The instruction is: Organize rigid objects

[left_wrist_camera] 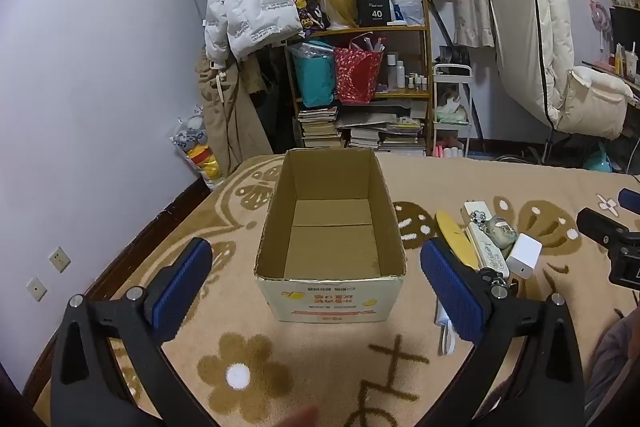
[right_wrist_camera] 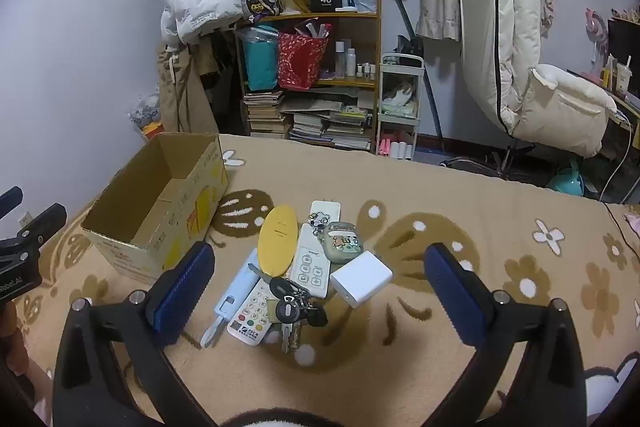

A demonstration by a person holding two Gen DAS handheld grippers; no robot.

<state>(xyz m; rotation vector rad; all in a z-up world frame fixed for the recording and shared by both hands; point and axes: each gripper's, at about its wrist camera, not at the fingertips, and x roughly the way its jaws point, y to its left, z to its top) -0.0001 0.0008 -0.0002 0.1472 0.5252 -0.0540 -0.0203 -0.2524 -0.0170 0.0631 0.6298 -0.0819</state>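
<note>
Right view alone shows key bunch (right_wrist_camera: 294,307) and two remotes; one empty box (left_wrist_camera: 332,227). Left tongs (left_wrist_camera: 316,283) and right tongs (right_wrist_camera: 318,287) both apart.

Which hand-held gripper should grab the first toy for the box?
The right hand-held gripper, probably. Its open jaws face the pile, with the keys between them. The left hand-held gripper faces the empty cardboard box instead.
</note>
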